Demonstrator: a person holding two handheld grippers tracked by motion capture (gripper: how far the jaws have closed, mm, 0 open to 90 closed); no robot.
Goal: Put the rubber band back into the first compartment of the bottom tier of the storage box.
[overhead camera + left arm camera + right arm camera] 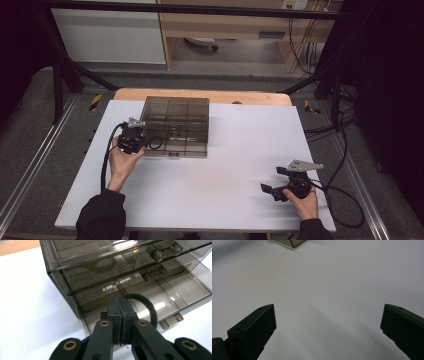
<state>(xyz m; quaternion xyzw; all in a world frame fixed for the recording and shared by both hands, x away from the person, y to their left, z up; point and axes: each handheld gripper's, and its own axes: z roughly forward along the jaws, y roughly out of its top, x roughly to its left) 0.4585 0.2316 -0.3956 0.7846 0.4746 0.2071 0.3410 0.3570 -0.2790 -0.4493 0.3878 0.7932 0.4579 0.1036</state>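
A smoky transparent drawer box (175,122) stands at the back left of the white table; its bottom drawer (175,287) is pulled out toward me. My left gripper (146,142) is at the box's left front corner, jaws pressed together in the left gripper view (120,301). A thin black ring (150,307) loops out from between the pads and hangs over the open drawer (156,143). My right gripper (273,180) rests low at the table's front right, wide open, with bare white table between its jaws (328,315).
A white sheet (225,165) covers the table, with a strip of wood (200,94) showing at the back. Black cables (340,192) trail off the right edge. Black frame bars (65,75) stand at both back corners. The box's corner (294,242) peeks in far ahead of the right gripper.
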